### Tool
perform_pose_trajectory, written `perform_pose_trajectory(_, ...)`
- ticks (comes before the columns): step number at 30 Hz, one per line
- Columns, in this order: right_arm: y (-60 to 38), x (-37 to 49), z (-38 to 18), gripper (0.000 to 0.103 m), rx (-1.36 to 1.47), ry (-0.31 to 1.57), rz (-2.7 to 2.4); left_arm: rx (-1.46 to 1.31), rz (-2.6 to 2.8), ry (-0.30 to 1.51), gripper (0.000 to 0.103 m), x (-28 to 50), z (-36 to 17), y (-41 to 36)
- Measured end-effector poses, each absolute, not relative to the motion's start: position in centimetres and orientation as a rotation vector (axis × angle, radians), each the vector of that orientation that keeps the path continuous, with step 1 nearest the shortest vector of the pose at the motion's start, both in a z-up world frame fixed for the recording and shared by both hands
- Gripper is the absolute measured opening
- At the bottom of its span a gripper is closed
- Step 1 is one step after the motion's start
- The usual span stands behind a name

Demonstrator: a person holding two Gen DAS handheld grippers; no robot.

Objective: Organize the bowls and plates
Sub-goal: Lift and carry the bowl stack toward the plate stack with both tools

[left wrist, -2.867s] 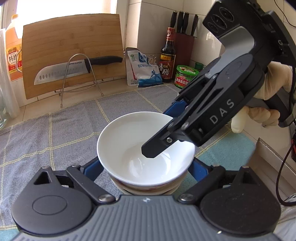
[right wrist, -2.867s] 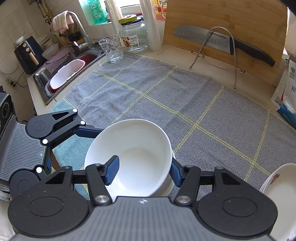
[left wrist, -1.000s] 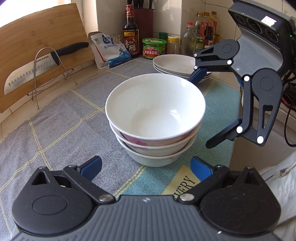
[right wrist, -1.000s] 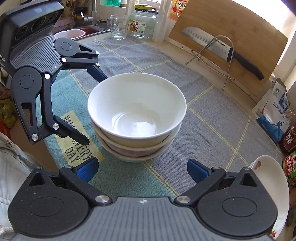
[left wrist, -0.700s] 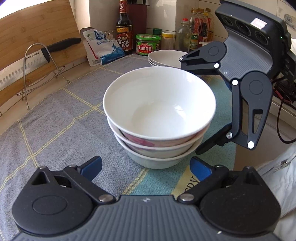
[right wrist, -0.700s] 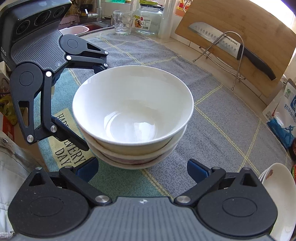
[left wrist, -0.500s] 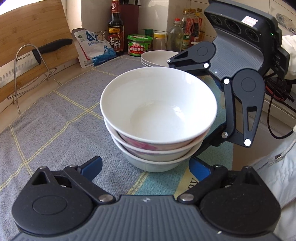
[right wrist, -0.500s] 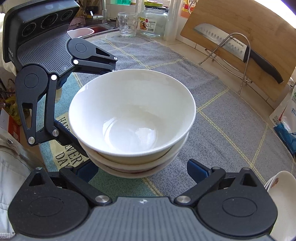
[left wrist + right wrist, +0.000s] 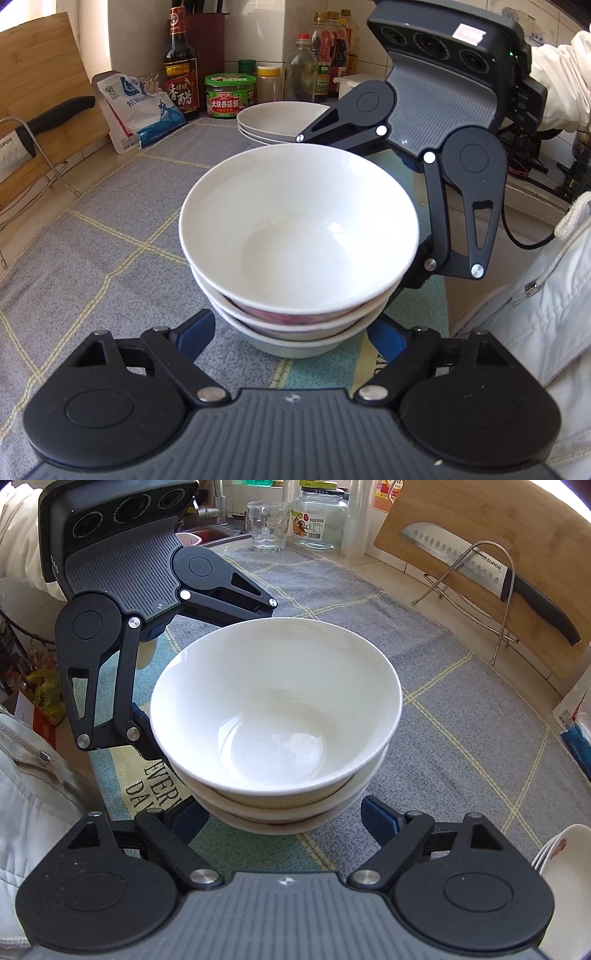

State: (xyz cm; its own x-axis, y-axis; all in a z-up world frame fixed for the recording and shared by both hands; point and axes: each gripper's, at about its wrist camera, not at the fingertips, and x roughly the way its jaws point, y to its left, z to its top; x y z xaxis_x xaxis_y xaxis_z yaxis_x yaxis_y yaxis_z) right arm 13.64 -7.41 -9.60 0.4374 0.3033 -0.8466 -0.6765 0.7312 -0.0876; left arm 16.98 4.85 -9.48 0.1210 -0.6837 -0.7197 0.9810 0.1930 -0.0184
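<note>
Left gripper (image 9: 291,332) closing | right gripper (image 9: 284,819) closing | bowl stack (image 9: 299,236) between both, untouched

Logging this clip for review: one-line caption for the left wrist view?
Left gripper and right gripper closing from opposite sides around a stack of three white bowls on a grey checked cloth.

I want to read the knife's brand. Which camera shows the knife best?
The right wrist view: the whole knife rests on its wire rack, lettering visible. The left wrist view shows only its handle and part of the blade at the left edge.
</note>
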Motion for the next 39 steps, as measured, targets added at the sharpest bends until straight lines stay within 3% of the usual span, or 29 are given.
perform_pose_trajectory(12, -7.1, 13.9, -9.6, 0.086, -0.448, 0.948, 0.659, 0.586, -1.365, 0.675, 0.085, 17.5, -9.4, 4.6)
perform_pose_trajectory(39, -6.9, 14.2, -9.1, 0.085, -0.441, 1.007, 0.665, 0.627, -1.418, 0.664, 0.085, 17.9, -9.1, 4.2)
